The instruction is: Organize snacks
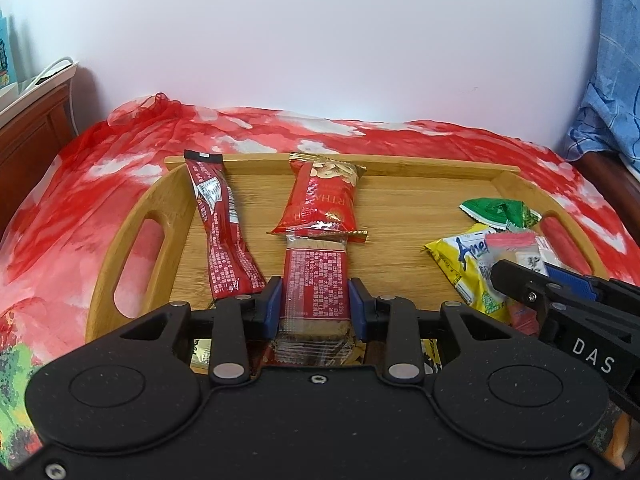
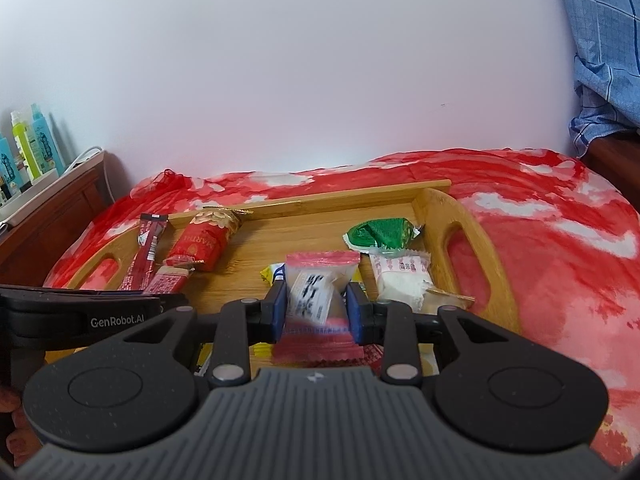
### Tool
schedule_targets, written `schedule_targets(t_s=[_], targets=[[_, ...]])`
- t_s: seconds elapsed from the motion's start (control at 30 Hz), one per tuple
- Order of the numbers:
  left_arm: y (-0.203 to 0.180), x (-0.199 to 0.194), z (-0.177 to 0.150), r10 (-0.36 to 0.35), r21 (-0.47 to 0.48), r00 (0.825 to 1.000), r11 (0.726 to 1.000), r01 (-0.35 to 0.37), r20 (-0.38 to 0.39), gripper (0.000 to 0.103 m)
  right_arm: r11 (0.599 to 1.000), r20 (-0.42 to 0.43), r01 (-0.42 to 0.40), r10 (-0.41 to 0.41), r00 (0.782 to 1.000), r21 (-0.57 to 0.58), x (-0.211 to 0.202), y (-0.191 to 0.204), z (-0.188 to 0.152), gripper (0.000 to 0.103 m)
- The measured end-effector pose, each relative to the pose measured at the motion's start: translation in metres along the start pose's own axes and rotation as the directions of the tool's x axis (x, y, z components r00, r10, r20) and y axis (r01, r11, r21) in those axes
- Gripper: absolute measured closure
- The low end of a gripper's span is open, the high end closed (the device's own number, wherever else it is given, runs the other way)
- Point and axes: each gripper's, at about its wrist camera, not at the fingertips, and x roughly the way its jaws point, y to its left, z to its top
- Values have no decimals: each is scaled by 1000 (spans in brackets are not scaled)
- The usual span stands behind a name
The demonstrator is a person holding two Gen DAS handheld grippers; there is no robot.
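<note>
Surface: red-white cloth (image 1: 72, 184) over bed, white wall behind
Tray: 1 wooden tray (image 1: 400, 184) on cloth
Red packs: 3, tray's left half – long stick (image 1: 224, 224), peanut bag (image 1: 324, 196), wafer bar (image 1: 314, 276)
Right half: 1 green pack (image 2: 380, 232), 1 yellow pack (image 1: 460, 260), 2 white cakes, one being the pink-edged cake (image 2: 316, 292)
Left gripper (image 1: 315, 304): jaws clamp wafer bar
Right gripper (image 2: 316, 312): jaws flank pink-edged cake, grip unclear

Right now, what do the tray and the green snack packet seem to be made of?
The tray looks like bamboo or light wood with a smooth, matte finish: fine parallel grain lines run across it and the handle slots are cut through solid board. The green snack packet looks like thin glossy plastic film, possibly foil-lined: it is crinkled, catches highlights, and has a serrated sealed edge.
</note>
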Motion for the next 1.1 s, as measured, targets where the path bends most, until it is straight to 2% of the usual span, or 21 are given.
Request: schedule_targets(t_s=[0.13,0.2,0.27,0.33,0.5,0.57,0.77,1.0,1.1], targets=[[0,-1,0,-5,2,1000,1000,5,0,62,1000,0,-2,2,1000,-4,1,1,1,62],[-1,-3,-1,-3,-1,1000,1000,3,1,56,1000,5,-6,6,1000,5,-1,0,1,56],[-1,-7,-2,0,-2,1000,1000,0,6,52,1000,18,-6,5,1000,20,-5,-1,2,43],[0,-13,-4,-2,-3,1000,1000,2,9,49,999,32,-13,12,999,30,-10,-3,4,40],[3,-32,-11,3,-1,1000,1000,-3,17,28,1000,67,-2,2,998,14,-25,-1,5,31],[5,-40,-15,8,-3,1000,1000,-8,23,24,1000,76,2,-3,997,19,-31,-1,4,27],[10,-64,-32,25,-6,1000,1000,-25,19,18,999,83,24,-26,996,35,-53,-2,-7,18],[13,-94,-62,37,-21,999,999,-37,7,14,998,101,57,-55,993,-24,-85,9,-22,13],[14,-105,-79,35,-22,999,999,-35,0,13,998,84,60,-59,995,-10,-95,10,-35,12]])
